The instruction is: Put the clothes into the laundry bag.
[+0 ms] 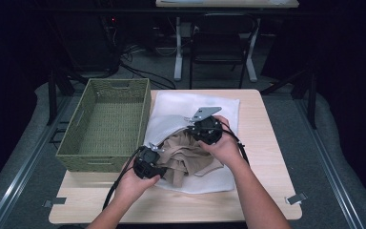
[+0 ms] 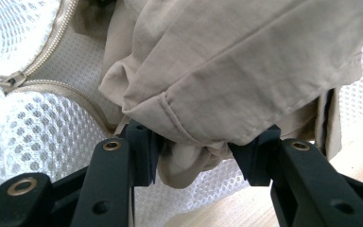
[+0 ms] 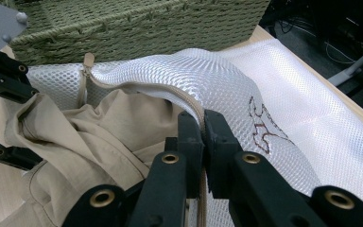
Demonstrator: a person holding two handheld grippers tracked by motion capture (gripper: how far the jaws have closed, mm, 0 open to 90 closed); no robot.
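Note:
A white mesh laundry bag [image 1: 212,106] [image 3: 274,94] [image 2: 28,123] lies on the wooden table [image 1: 267,157]. A beige garment [image 1: 186,153] [image 2: 246,61] [image 3: 99,137] sits half inside the bag's open mouth. My right gripper [image 1: 205,130] [image 3: 203,127] is shut on the bag's upper zipper edge and holds it raised. At the near left of the bag, my left gripper [image 1: 147,164] [image 2: 198,146] has its jaws pressed on a bunched fold of the garment. A zipper pull [image 2: 2,80] [image 3: 87,64] rests at the end of the opening.
A green woven basket [image 1: 100,160] [image 3: 123,23], with nothing inside, stands on the table's left half, touching the bag's side. Bare wood runs along the front and right edges. Table legs, a chair and cables stand on the dark floor behind.

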